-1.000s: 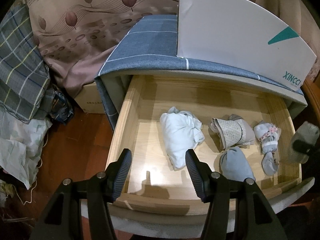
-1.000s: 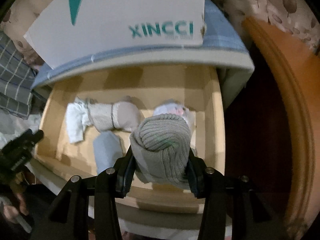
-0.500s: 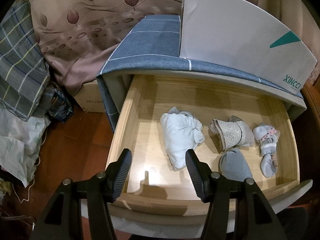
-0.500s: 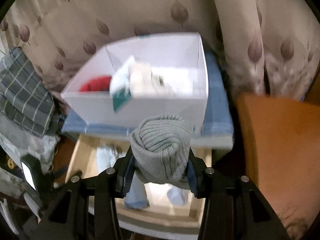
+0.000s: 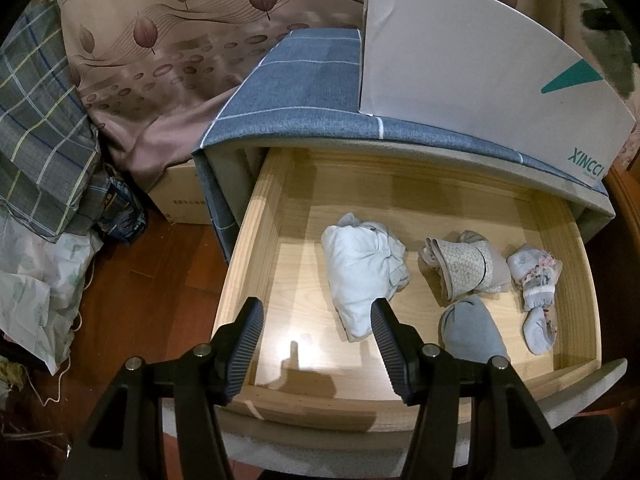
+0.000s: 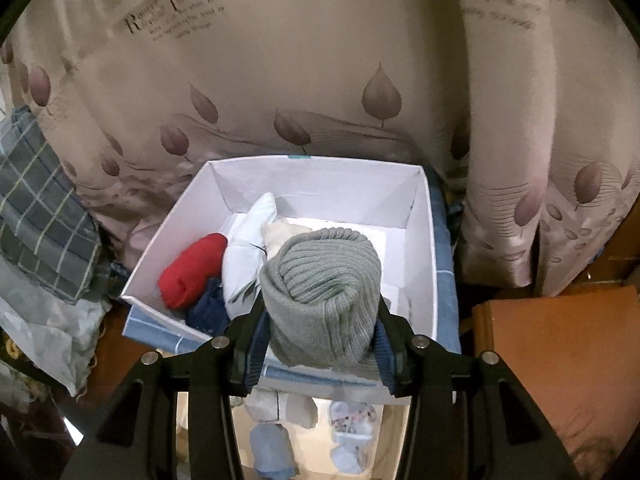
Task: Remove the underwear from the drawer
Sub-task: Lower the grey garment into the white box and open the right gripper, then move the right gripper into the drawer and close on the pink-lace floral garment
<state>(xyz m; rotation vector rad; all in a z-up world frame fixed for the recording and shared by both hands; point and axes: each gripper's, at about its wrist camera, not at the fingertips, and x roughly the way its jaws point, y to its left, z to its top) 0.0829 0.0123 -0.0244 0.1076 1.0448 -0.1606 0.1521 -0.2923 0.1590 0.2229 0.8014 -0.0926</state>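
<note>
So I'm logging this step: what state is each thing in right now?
drawer: pulled open, four bundles inside
left gripper: open, empty
right gripper: shut on grey knit bundle
white box: open-topped, holding clothes

A leaf-print curtain [image 6: 320,80] hangs as backdrop. Left of the curtain lies a plaid cloth [image 5: 40,140]. Below its hem sit a cardboard carton [image 5: 180,200] and the wooden floor [image 5: 140,300].
</note>
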